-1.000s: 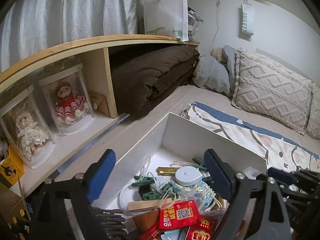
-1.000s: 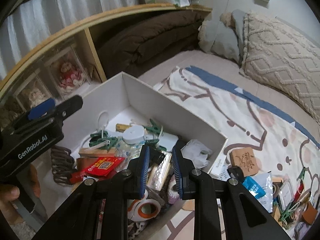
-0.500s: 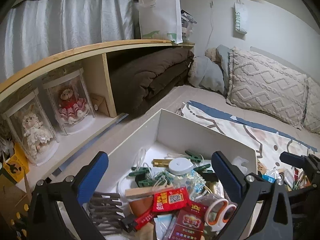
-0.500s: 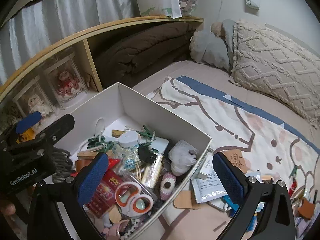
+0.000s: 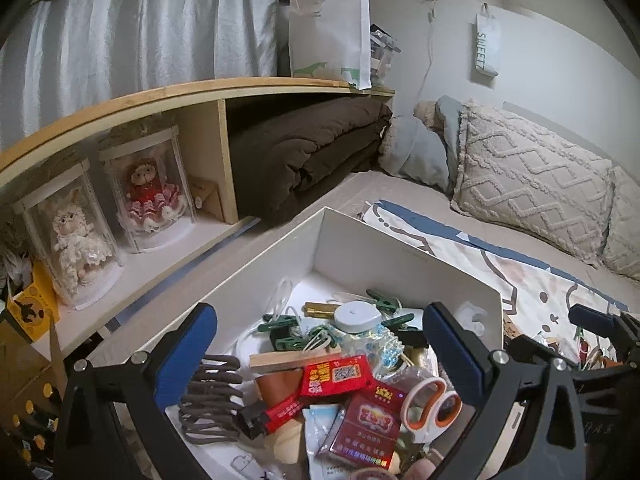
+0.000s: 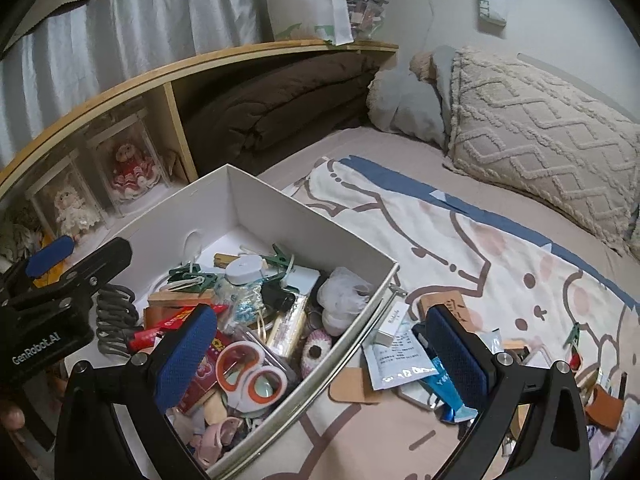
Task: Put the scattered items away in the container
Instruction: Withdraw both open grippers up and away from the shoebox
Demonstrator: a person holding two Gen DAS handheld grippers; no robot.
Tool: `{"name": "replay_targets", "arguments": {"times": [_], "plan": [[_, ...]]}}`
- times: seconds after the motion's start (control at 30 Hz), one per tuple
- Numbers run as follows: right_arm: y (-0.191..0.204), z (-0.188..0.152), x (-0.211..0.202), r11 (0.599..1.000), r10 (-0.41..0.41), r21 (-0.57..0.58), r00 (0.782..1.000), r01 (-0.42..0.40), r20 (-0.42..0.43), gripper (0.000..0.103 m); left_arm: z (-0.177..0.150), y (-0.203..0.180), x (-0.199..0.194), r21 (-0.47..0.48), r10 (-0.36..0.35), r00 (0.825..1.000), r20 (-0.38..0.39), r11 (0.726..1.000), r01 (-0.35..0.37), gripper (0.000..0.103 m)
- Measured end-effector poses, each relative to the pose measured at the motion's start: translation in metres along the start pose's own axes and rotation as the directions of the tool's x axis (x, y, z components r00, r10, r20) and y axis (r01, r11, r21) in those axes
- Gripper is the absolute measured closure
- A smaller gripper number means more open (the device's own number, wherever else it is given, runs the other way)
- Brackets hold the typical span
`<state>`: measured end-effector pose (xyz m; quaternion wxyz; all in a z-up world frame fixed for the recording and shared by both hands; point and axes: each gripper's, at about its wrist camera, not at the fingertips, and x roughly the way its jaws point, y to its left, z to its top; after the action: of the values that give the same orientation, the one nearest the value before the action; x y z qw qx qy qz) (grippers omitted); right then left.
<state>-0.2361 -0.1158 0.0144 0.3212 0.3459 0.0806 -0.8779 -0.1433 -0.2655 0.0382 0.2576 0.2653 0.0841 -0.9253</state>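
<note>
A white cardboard box stands on the bed, full of small items: orange-handled scissors, red packets, green clips, a round white case. My left gripper hovers over the box, wide open, nothing between its blue pads. My right gripper hangs open and empty above the box's near right wall. Right of the box, loose items lie on the printed blanket: a white sachet, a blue tube, a tan patch, a wooden block.
A wooden shelf on the left holds two cased dolls and a folded brown blanket. Cream pillows line the back right. More clutter lies at the blanket's right edge. A person's fingertip shows at lower left.
My right gripper went from nearly shut to wide open and drew back to the right; the scissors now lie in the box. My left gripper widened slightly and pulled back.
</note>
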Motion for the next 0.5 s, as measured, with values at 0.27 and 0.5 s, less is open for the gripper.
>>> {"name": "replay_targets", "arguments": {"times": [0.27,0.5], "plan": [[-0.005,-0.01,-0.018,1.0,-0.016,0.01,0.999,0.016,0.031,0.0,-0.014,0.007,-0.016,0.016,0.014,1.0,0.01,1.0,-0.015,0.0],[-0.006,-0.02,-0.043,1.0,-0.02,0.012,0.997,0.019,0.069,0.0,-0.027,0.006,-0.047,0.034,-0.058,0.997,0.056,0.998,0.057,0.0]]}}
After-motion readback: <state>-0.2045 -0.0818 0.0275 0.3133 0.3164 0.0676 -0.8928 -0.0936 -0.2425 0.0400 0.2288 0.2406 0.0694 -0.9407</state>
